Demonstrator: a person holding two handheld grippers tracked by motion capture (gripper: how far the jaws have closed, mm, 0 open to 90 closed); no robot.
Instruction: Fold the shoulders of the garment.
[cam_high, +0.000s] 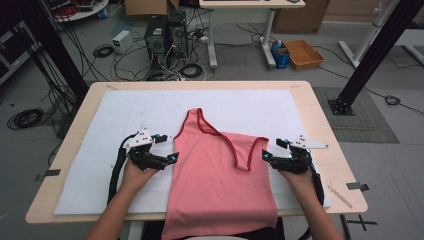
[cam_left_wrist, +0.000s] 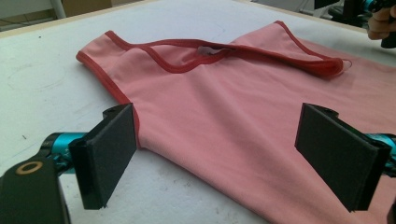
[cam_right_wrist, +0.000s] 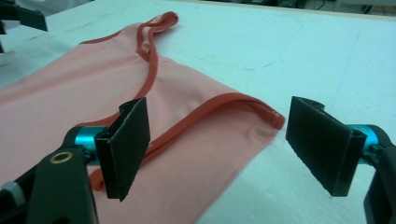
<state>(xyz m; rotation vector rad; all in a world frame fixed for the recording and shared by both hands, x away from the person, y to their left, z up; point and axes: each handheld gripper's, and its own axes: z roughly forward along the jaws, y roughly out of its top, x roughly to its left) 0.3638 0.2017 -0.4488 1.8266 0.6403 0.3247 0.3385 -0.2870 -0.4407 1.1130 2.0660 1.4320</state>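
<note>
On white mat (cam_high: 125, 120), pink tank top (cam_high: 220, 170) flat, left gripper (cam_high: 172, 159) and right gripper (cam_high: 265, 155) fingers spread apart beside it.

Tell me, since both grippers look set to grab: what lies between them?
The pink top, flat on the white mat, fills the stretch between the left gripper and right gripper, as the high view shows.
</note>
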